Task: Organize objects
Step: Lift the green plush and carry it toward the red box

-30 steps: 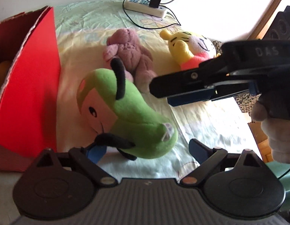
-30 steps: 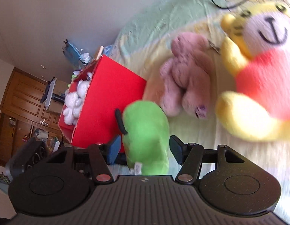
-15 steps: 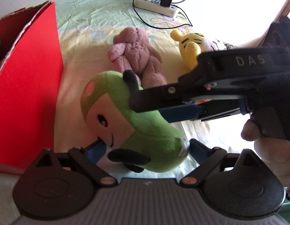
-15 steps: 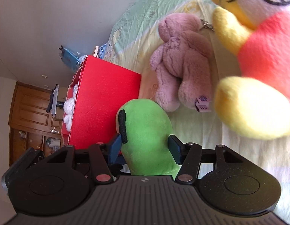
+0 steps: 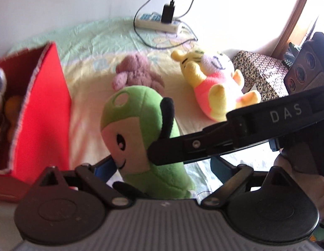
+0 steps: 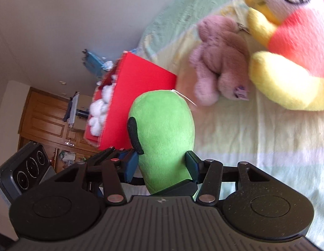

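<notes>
The green plush (image 6: 164, 138) stands between the fingers of the right gripper (image 6: 162, 165), whose jaws have just been closing and now press on its lower body from both sides. In the right wrist view it rises from the gripper toward 12 o'clock, a black limb on its side at 9 o'clock. In the left wrist view the same green plush (image 5: 141, 138) sits at centre, face turned to 7 o'clock, with the right gripper's black finger (image 5: 203, 148) reaching in from 3 o'clock and lying across its side.

The left gripper (image 5: 162, 167) has its jaws wide apart. The plush's lower part lies between them; the blue pad (image 5: 105, 165) at 9 o'clock is just beside the face, and I cannot tell if it touches. The other pad stands clear.

At 9 o'clock from the plush is the red box (image 5: 44, 113), open, with white and orange toys inside. At 12 o'clock, just behind the plush, lies the pink bear (image 5: 136, 73). At 2 o'clock lies the yellow bear (image 5: 216, 83) in a red shirt, apart from the pink one. All rest on a pale sheet (image 5: 92, 48). Farther off at 12 o'clock a power strip (image 5: 157, 23) lies with a black plug in it. A hand (image 5: 304, 177) holds the right gripper at 4 o'clock.
</notes>
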Motion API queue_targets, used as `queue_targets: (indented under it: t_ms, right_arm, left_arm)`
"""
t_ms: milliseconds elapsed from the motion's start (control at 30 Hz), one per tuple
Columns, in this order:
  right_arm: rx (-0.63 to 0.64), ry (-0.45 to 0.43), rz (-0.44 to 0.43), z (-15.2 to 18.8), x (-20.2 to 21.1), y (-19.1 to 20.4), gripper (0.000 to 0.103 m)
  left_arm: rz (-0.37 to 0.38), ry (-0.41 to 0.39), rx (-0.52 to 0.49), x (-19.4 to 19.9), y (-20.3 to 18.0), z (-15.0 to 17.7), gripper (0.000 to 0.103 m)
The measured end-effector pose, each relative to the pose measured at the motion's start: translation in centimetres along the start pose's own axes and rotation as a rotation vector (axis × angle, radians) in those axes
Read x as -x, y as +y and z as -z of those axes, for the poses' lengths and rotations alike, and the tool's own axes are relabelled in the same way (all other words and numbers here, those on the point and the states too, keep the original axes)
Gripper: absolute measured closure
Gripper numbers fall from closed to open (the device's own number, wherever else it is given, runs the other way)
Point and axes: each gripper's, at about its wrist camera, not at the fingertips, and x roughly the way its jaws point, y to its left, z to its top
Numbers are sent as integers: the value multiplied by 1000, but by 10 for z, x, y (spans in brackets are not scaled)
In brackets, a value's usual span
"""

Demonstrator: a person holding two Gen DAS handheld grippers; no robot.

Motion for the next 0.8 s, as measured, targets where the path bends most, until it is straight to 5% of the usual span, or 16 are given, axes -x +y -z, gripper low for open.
queue_targets:
  t_ms: [267,467,800]
  right_arm:
    - [184,-115,-53,-10,8,61,50]
    - [261,-173,-85,-24,-24,103,50]
    - [256,-155,-7,-28,-117,137,51]
  left_arm:
    - [-25,-192,-20,65,8,-17,9]
    - [-61,-340,-54,105,43,-30,8]
    - [-43,-324,-13,109,155,-25,8]
